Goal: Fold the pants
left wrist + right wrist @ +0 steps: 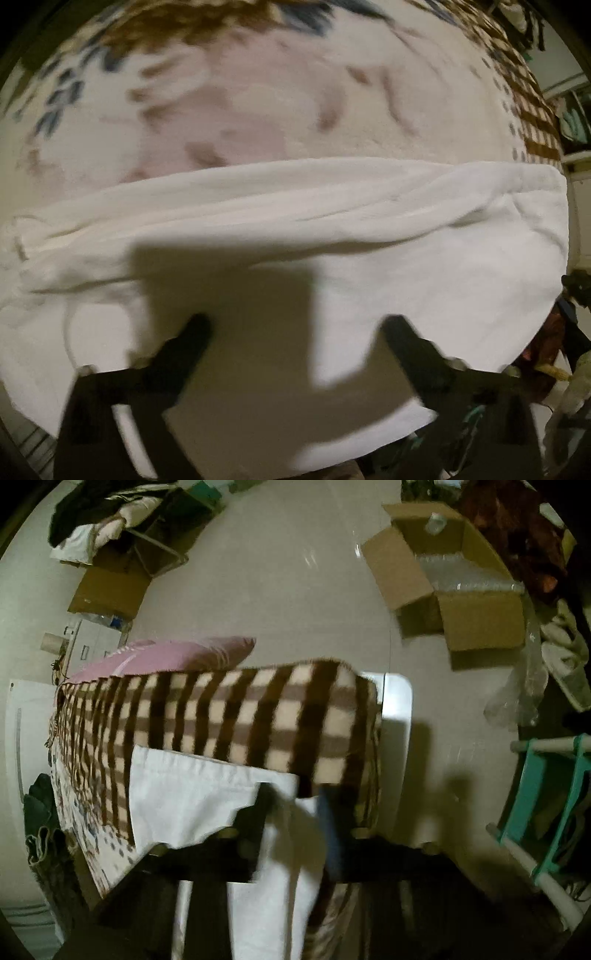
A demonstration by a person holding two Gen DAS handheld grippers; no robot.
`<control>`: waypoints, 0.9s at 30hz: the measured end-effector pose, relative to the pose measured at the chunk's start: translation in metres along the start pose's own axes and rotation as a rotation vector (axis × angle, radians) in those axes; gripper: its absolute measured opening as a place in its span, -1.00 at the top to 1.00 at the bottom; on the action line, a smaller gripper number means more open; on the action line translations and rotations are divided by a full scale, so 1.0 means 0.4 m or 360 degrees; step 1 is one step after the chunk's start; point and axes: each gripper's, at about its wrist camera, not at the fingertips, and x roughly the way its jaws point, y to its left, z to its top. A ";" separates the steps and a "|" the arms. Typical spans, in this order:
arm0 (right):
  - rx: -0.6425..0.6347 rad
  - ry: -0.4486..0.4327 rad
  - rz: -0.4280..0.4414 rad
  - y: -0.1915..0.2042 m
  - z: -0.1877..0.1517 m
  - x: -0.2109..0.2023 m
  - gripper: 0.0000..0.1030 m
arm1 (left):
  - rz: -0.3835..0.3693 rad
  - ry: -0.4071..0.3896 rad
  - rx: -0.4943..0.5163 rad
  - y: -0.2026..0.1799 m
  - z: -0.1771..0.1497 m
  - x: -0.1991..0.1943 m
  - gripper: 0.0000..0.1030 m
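1. The white pants [295,206] are lying spread across a floral blanket [258,110] with a brown checked border [258,716].
2. The left gripper [295,328] is hanging over the pants, its jaws standing wide apart with nothing between them.
3. The right gripper [295,797] is pinching a fold of the pants at the blanket's edge, its jaws nearly closed on the cloth.

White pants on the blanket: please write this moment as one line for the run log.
white cloth pants: flat on patterned fleece blanket | left tongs: open above pants | right tongs: closed on pants edge
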 end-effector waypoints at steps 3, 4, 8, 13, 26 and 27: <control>-0.0077 -0.0001 -0.0028 0.003 -0.011 -0.024 0.84 | 0.0072 0.0003 0.0012 -0.013 0.005 0.008 -1.00; -0.0091 0.0031 -0.0013 0.000 -0.010 -0.023 0.84 | 0.0079 -0.0005 -0.0004 -0.015 0.005 0.008 -1.00; 0.0001 0.0173 0.0154 -0.029 0.003 -0.019 0.68 | 0.0094 -0.0011 -0.0062 -0.029 0.012 0.010 -1.00; 0.0020 0.0306 0.0252 -0.023 -0.009 0.019 0.62 | 0.0130 0.0009 -0.0072 -0.070 0.040 -0.001 -1.00; 0.0041 0.0179 0.0215 0.009 -0.060 -0.003 0.85 | 0.0059 -0.0097 0.0125 -0.238 0.078 -0.064 -1.00; 0.0042 0.0181 0.0207 0.007 -0.062 -0.008 0.85 | 0.0050 -0.0109 0.0161 -0.256 0.078 -0.069 -1.00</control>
